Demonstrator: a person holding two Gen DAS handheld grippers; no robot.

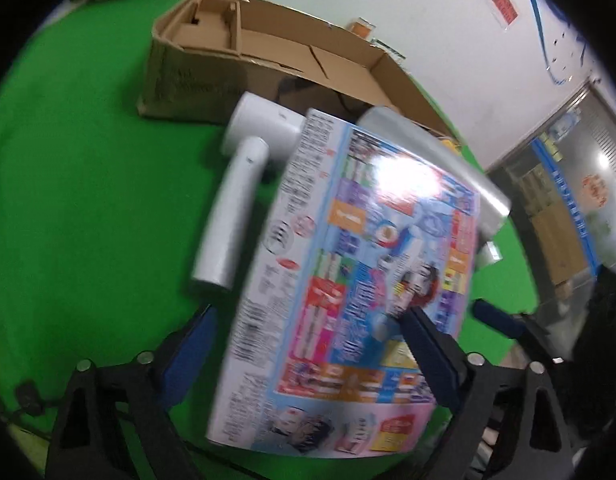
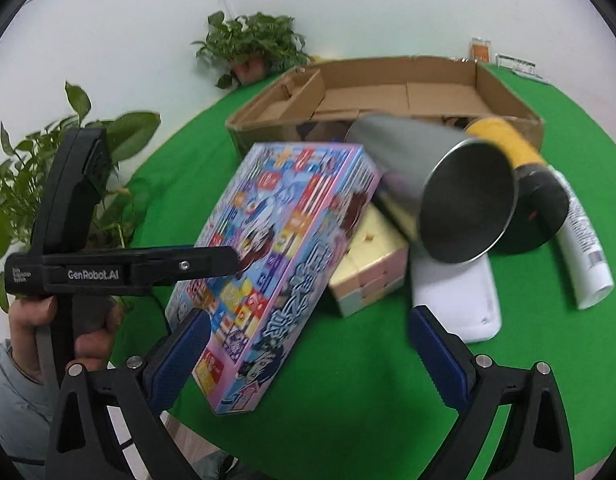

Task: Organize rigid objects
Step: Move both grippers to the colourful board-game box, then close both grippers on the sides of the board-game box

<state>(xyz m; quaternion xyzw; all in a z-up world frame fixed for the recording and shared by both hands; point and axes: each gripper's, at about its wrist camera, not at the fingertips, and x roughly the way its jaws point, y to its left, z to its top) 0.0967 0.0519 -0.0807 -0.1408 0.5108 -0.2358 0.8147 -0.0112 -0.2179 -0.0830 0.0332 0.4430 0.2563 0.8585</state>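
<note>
My left gripper (image 1: 303,344) wide open astride the colourful printed box (image 1: 348,264) centre frame, pads not pressing, my right gripper (image 2: 312,356) open and empty lower frame, steel cup (image 2: 440,188) tilted against the box, cardboard tray (image 2: 388,92) upper centre on green table (image 2: 388,360).

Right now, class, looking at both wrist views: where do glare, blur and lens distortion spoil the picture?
Left wrist view: a white glare patch washes out the print on the colourful box, motion blur smears everything, and the cardboard tray bows with the fisheye. Right wrist view: no strong glare; the steel cup is blurred, and the green table edge curves.
</note>
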